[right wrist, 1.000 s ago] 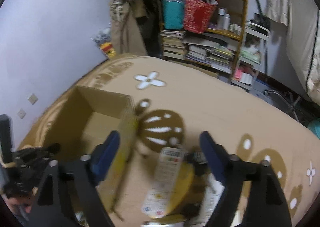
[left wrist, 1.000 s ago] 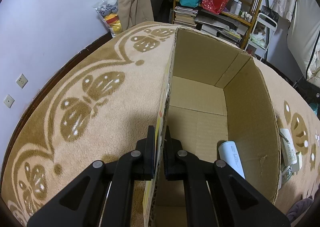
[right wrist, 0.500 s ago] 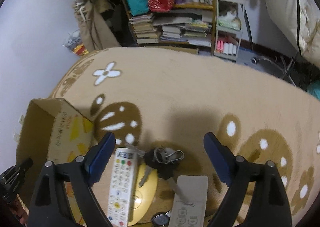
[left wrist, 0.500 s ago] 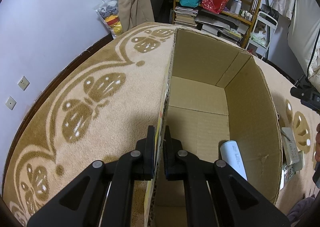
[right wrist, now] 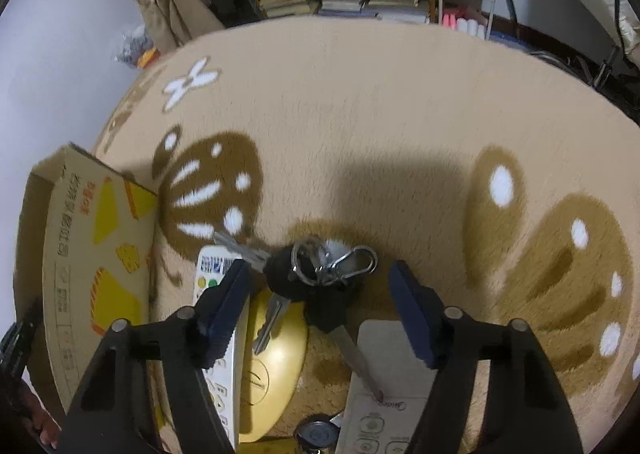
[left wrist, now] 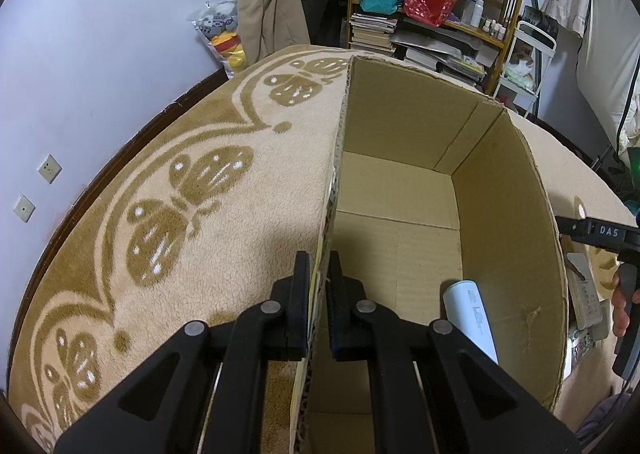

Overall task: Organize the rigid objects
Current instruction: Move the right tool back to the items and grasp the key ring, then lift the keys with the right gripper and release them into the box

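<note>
Right claw (right wrist: 316, 306) has dropped low over the pile, spread wide, keys (right wrist: 316, 274) between its fingers, likely my next pick. White remote (right wrist: 216, 338) and yellow case (right wrist: 276, 366) lie under it, grey remote (right wrist: 384, 374) nearer. Left claw (left wrist: 319, 282) stays pinching the box (left wrist: 508, 238) wall, steadying it; a white tube (left wrist: 472, 318) lies inside, right of that claw. Butterfly carpet (right wrist: 360, 101), cluttered shelves (left wrist: 440, 13) beyond.

The left hand-held gripper (left wrist: 319, 274) is black with silver rivets; the right hand-held gripper (right wrist: 320, 308) has blue pads.
</note>
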{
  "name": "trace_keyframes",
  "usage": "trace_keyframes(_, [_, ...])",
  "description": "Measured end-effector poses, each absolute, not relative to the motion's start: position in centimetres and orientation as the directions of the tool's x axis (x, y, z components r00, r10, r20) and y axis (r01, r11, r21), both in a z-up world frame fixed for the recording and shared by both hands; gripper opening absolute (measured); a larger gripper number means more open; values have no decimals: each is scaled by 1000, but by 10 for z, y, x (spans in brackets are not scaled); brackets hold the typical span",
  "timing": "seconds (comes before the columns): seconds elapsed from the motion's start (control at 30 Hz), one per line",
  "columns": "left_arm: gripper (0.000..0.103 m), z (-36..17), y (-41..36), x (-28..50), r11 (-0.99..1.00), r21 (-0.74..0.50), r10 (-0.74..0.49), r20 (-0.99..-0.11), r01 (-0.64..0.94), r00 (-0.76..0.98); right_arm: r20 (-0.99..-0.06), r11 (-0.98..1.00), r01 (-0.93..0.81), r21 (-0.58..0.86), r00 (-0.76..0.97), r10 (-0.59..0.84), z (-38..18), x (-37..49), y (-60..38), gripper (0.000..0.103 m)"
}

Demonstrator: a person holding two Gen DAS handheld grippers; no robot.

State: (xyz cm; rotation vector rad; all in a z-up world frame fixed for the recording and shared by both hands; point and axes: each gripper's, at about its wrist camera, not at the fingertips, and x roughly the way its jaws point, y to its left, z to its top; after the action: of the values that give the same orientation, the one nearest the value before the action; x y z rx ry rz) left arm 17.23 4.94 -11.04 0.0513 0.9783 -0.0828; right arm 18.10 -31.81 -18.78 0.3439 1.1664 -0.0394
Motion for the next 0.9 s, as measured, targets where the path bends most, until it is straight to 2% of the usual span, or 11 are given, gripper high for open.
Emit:
trace_keyframes(0.13, [7, -111, 50, 173, 996, 7, -47, -830, 94, 556, -928, 942, 244, 231, 345, 138, -203, 183, -317, 74])
trace_keyframes(0.37, [7, -110, 49, 172, 996, 7, -46, -830, 94, 556, -921, 945, 262, 198, 379, 88, -206, 184, -314, 73])
trace_keyframes(0.47, [7, -110, 49, 172, 996, 6, -47, -830, 93, 556, -916, 953, 255, 161, 398, 48, -205, 184, -310, 69])
trace_keyframes(0.5, [8, -111, 49, 172, 996, 5, -47, -830, 93, 556, -914, 957, 247, 153, 404, 42, -204, 184, -309, 66])
trace_keyframes(0.53, [8, -110, 49, 172, 996, 7, -46, -830, 93, 556, -908, 962, 226, 153, 417, 47, -202, 184, -307, 55])
trace_keyframes(0.6, [8, -110, 49, 172, 996, 8, -45, -830, 93, 556, -906, 967, 202, 152, 419, 55, -199, 185, -303, 40])
trace_keyframes(0.9, [8, -110, 49, 172, 996, 10, -44, -829, 94, 557, -888, 978, 177, 106, 460, 13, -190, 181, -297, 32])
